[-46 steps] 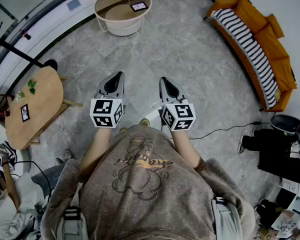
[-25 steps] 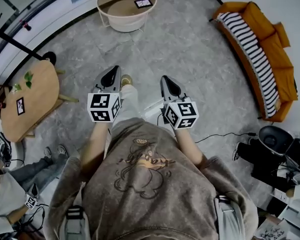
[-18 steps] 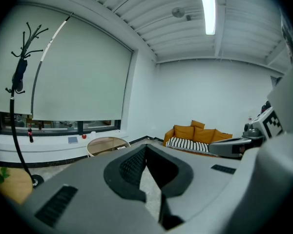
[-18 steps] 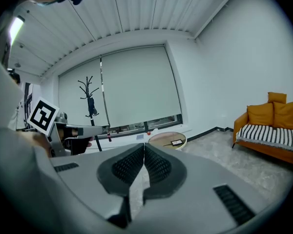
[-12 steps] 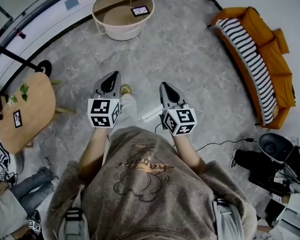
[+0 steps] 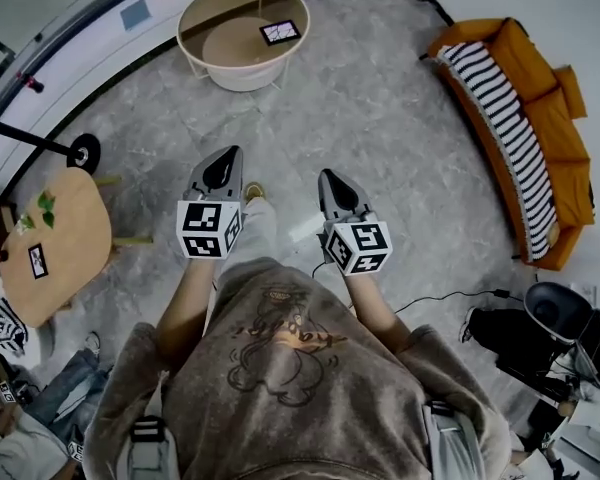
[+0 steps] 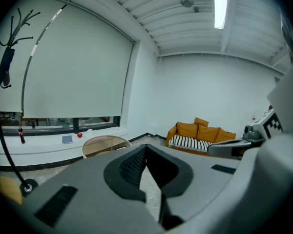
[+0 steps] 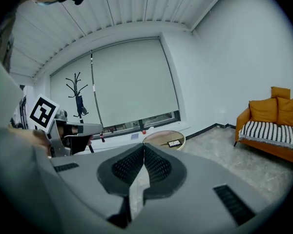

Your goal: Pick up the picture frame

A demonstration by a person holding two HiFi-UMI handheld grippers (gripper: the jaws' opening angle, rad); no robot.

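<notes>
Facing the round table (image 6: pixel 230 43), you have the picture frame (image 6: pixel 280 32) lying on it, well ahead of both tongs and roughly on the line that runs out between them. Its long side runs across your view. The left tongs (image 6: pixel 228 158) and right tongs (image 6: pixel 331 177) are both closed and empty, pointing that way. Neither looks clearly nearer, so either could lead once you are close.

Orange sofa (image 6: pixel 552 108) with black-and-white striped cushion (image 6: pixel 500 118).

Bright even light, sharp, fisheye-warped edges
</notes>
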